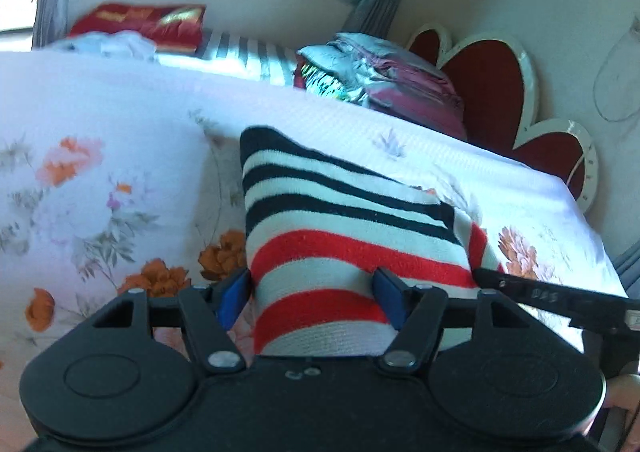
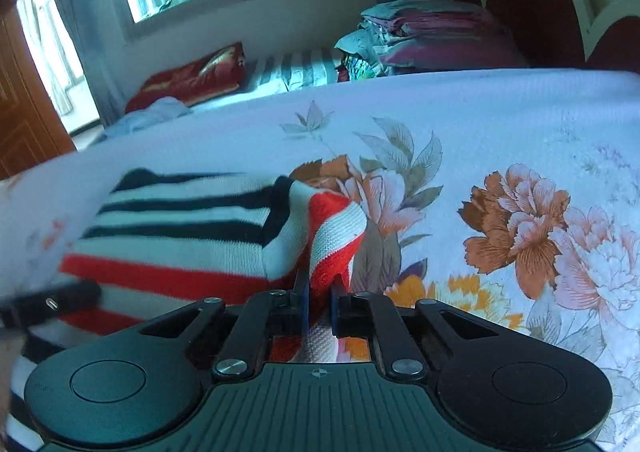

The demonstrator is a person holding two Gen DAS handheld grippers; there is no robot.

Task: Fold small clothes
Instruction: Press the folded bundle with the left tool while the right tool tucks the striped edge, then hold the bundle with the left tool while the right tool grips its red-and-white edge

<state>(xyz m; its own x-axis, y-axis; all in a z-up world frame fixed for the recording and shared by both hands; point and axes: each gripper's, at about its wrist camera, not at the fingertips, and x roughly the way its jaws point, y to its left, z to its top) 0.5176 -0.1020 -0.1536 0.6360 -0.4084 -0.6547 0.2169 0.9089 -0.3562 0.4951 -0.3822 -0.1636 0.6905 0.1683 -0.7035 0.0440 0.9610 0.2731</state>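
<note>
Striped garment [image 1: 344, 236], banded black, white and red, lies bunched on the floral bedspread [image 1: 120, 123] with both tools reaching forward, low over the bed. The left tool [image 1: 312, 296] has its fingers spread wide on either side of a red-and-white fold, though whether they press it is unclear. The right tool [image 2: 320, 302] is pinched tight on the garment's right corner.

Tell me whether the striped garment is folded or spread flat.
Partly folded: the striped garment lies doubled on the floral bedspread, one flap lifted by the right gripper, its jaws shut on it.
</note>
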